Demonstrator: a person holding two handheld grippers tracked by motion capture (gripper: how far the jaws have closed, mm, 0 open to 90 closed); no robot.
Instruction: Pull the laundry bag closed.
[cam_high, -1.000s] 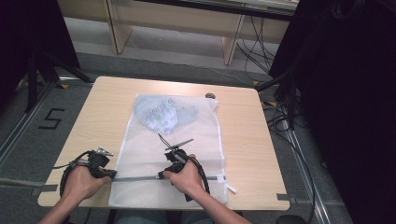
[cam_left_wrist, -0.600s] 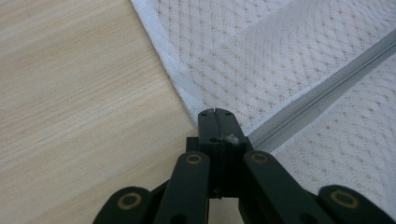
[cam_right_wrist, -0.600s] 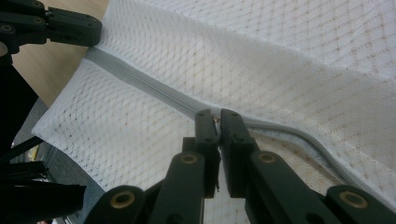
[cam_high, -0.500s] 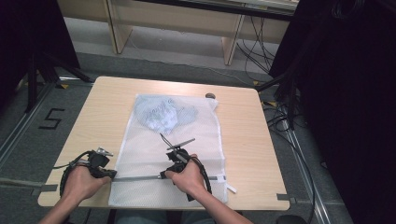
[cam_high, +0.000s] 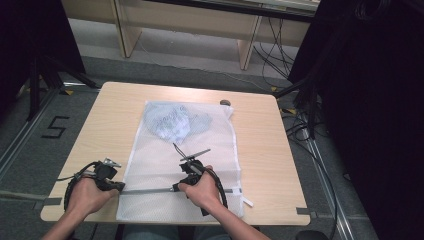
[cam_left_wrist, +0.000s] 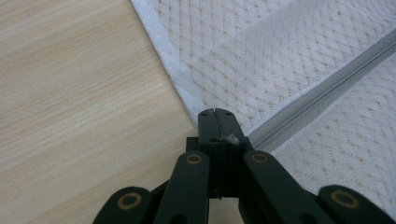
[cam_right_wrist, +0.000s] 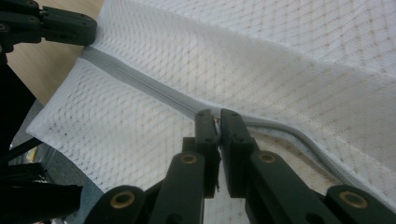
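Note:
A white mesh laundry bag (cam_high: 200, 150) lies flat on the wooden table (cam_high: 115, 115), with a light blue garment (cam_high: 172, 122) bunched inside its far end. A grey zipper (cam_high: 150, 190) runs across the bag near the front edge. My left gripper (cam_high: 119, 186) is shut on the bag's left edge (cam_left_wrist: 187, 98), where the zipper (cam_left_wrist: 317, 93) ends; its tips (cam_left_wrist: 215, 113) are pressed together. My right gripper (cam_high: 176, 187) is shut on the zipper's slider, mid-way along the zipper (cam_right_wrist: 140, 81), with its tips (cam_right_wrist: 215, 115) pinching a small piece there. The left gripper (cam_right_wrist: 88, 30) holds the zipper's far end.
A small dark round object (cam_high: 225, 102) sits by the table's far edge. A white tag (cam_high: 247, 202) sticks out at the bag's front right corner. Cables (cam_high: 300, 130) trail on the floor to the right. Bare wood lies on both sides of the bag.

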